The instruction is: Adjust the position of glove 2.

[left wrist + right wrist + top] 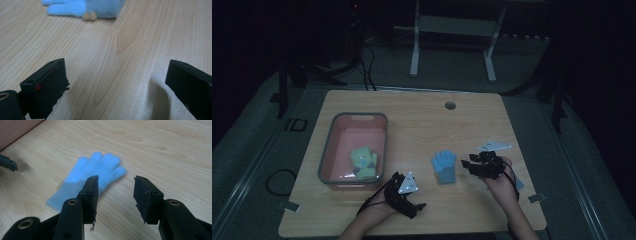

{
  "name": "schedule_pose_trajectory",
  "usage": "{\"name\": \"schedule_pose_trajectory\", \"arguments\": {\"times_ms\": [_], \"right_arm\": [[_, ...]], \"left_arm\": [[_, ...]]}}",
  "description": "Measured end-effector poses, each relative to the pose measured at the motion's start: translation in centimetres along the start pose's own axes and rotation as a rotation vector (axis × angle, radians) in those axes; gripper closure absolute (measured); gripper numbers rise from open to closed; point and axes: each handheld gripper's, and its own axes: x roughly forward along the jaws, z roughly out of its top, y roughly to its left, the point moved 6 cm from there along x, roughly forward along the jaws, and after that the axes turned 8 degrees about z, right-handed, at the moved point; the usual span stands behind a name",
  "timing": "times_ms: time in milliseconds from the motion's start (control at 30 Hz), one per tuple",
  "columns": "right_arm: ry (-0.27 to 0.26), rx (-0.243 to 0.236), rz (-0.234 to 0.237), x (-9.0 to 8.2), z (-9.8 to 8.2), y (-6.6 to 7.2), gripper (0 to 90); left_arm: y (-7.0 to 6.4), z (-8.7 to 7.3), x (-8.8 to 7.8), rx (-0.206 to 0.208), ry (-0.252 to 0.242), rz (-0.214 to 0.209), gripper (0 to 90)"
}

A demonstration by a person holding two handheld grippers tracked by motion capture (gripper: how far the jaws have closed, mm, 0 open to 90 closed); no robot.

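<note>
Blue glove [85, 8] cropped at top

Dim room, light wooden table [422, 117] with a round hole [450, 105], grey carpet floor [247, 145], white metal frame [452, 30] behind, black cables [367, 65]

A two-tone blue glove [444, 166] lies on the pale wood-grain table [422, 120]; a green glove [363, 161] sits in the grey-rimmed pink bin [337, 145].

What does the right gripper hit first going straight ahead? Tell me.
Probably the blue glove. The right gripper is open and points at its fingertip end, with bare table between and around. Height above the table is unclear, so it may pass over.
</note>
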Motion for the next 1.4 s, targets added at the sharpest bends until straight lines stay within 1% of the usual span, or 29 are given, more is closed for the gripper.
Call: {"name": "schedule_pose_trajectory", "arguments": {"times_ms": [67, 100, 133, 167, 200, 233, 333, 400, 433, 467, 533, 567, 600, 667, 767, 800, 867, 967, 1033, 1100, 1133, 1167, 1200, 1267, 1300, 1367, 1400], "right_arm": [[0.001, -0.013, -0.006, -0.7, -0.3, -0.6, 55.7], [0.001, -0.013, -0.006, -0.7, -0.3, -0.6, 55.7], [-0.001, -0.019, -0.008, -1.1, -0.5, -0.9, 55.9], [-0.002, -0.031, -0.008, -1.8, -0.9, -1.5, 56.5], [-0.002, -0.037, -0.015, -2.2, -1.1, -1.8, 57.0], [0.001, -0.037, -0.013, -2.5, -1.3, -2.1, 57.2], [0.002, -0.057, -0.013, -3.7, -2.1, -3.2, 58.0], [0.005, -0.061, -0.012, -3.9, -2.3, -3.5, 58.0], [0.007, -0.064, -0.017, -4.2, -2.6, -3.9, 58.0], [0.021, -0.060, -0.010, -4.7, -3.2, -4.6, 57.5], [0.033, -0.063, -0.011, -5.2, -3.9, -5.3, 57.2], [0.033, -0.063, -0.011, -5.2, -3.9, -5.3, 57.2], [0.044, -0.067, -0.005, -5.6, -4.6, -5.9, 56.4], [0.059, -0.071, 0.002, -5.8, -5.3, -6.4, 56.2], [0.079, -0.054, 0.002, -6.0, -6.3, -7.3, 57.0], [0.079, -0.054, 0.002, -6.0, -6.3, -7.3, 57.0], [0.096, -0.053, -0.004, -5.9, -6.9, -7.7, 57.0], [0.109, -0.052, -0.013, -5.7, -8.0, -8.7, 57.0], [0.111, -0.036, -0.011, -5.4, -8.6, -9.3, 58.1], [0.132, -0.033, -0.015, -5.1, -9.2, -9.8, 58.0], [0.132, -0.033, -0.015, -5.1, -9.2, -9.8, 58.0], [0.117, -0.023, -0.010, -5.0, -9.4, -9.9, 58.7], [0.120, -0.034, -0.019, -4.9, -9.4, -9.8, 59.1], [0.125, -0.041, -0.033, -4.8, -9.4, -9.7, 62.1], [0.123, -0.042, -0.038, -4.8, -9.4, -9.6, 65.3], [0.116, -0.026, -0.046, -4.8, -9.5, -9.5, 75.9], [0.112, -0.022, -0.048, -4.8, -9.5, -9.4, 78.6]], "left_arm": [[0.0, 0.0, 0.0, 0.004, 0.001, 0.001, 4.1], [0.0, 0.0, 0.0, 0.004, 0.001, 0.001, 4.1], [0.0, 0.0, 0.0, 0.003, 0.000, 0.001, 4.1], [0.0, 0.0, 0.0, 0.002, -0.001, 0.002, 4.1], [0.0, 0.0, 0.0, 0.003, -0.003, 0.004, 4.1], [0.0, 0.0, 0.0, 0.003, -0.003, 0.005, 4.1], [0.0, 0.0, 0.0, 0.002, 0.001, 0.001, 4.1], [0.0, 0.0, 0.0, 0.002, 0.000, 0.001, 4.1], [0.0, 0.0, 0.0, 0.002, 0.001, 0.001, 4.1], [0.0, 0.0, 0.0, 0.001, 0.002, 0.000, 4.1], [0.0, 0.0, 0.0, 0.001, 0.004, 0.000, 4.1], [0.0, 0.0, 0.0, 0.001, 0.004, 0.000, 4.1], [0.1, 0.0, 0.0, 0.002, 0.005, 0.000, 4.1], [0.1, 0.0, 0.0, 0.002, 0.004, -0.001, 4.1], [0.1, 0.0, 0.0, 0.001, 0.005, -0.001, 4.1], [0.1, 0.0, 0.0, 0.001, 0.005, -0.001, 4.1], [0.1, 0.0, 0.0, 0.000, 0.005, -0.001, 4.1], [0.1, 0.0, 0.0, -0.001, 0.006, 0.000, 4.1], [0.1, 0.0, 0.0, 0.000, 0.006, 0.001, 4.1], [0.1, -0.1, 0.0, -0.001, 0.006, 0.001, 4.1], [0.1, -0.1, 0.0, -0.001, 0.006, 0.001, 4.1], [0.1, -0.1, 0.0, -0.001, 0.007, 0.000, 4.1], [0.1, -0.1, 0.0, -0.001, 0.007, 0.000, 4.1], [0.1, -0.1, 0.0, 0.000, 0.008, 0.000, 4.1], [0.1, -0.1, 0.0, 0.000, 0.007, 0.001, 4.1], [0.1, -0.1, 0.0, 0.001, 0.007, 0.001, 4.1], [0.1, -0.1, 0.0, 0.000, 0.008, 0.000, 4.1]]}}
